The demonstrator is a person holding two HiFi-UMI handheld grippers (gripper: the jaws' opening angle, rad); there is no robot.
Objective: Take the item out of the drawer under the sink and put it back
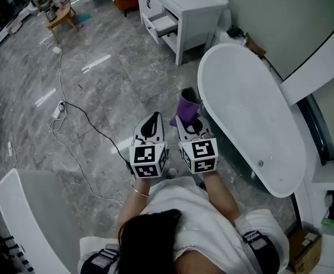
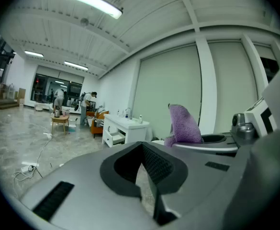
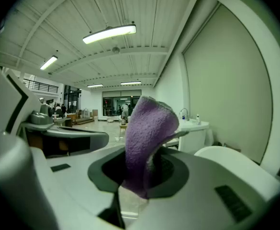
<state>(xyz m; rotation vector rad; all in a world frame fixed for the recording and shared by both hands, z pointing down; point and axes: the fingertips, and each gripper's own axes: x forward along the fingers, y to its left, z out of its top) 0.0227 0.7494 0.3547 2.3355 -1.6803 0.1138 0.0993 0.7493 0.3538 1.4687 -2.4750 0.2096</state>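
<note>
My right gripper (image 1: 188,120) is shut on a purple towel (image 1: 186,107), which stands up out of the jaws in the right gripper view (image 3: 147,133). My left gripper (image 1: 152,119) hangs beside it at the same height, shut, with nothing between its jaws (image 2: 142,148). From the left gripper view the purple towel (image 2: 183,126) shows to the right. Far ahead stands the white sink cabinet (image 1: 181,7) with one drawer (image 1: 164,24) pulled open. Both grippers are well short of it, over the marble floor.
A white bathtub (image 1: 252,107) lies close on the right. Another white tub (image 1: 24,210) sits at the lower left. A black cable and power strip (image 1: 59,110) trail over the floor. A small wooden table (image 1: 61,16) and people stand far off.
</note>
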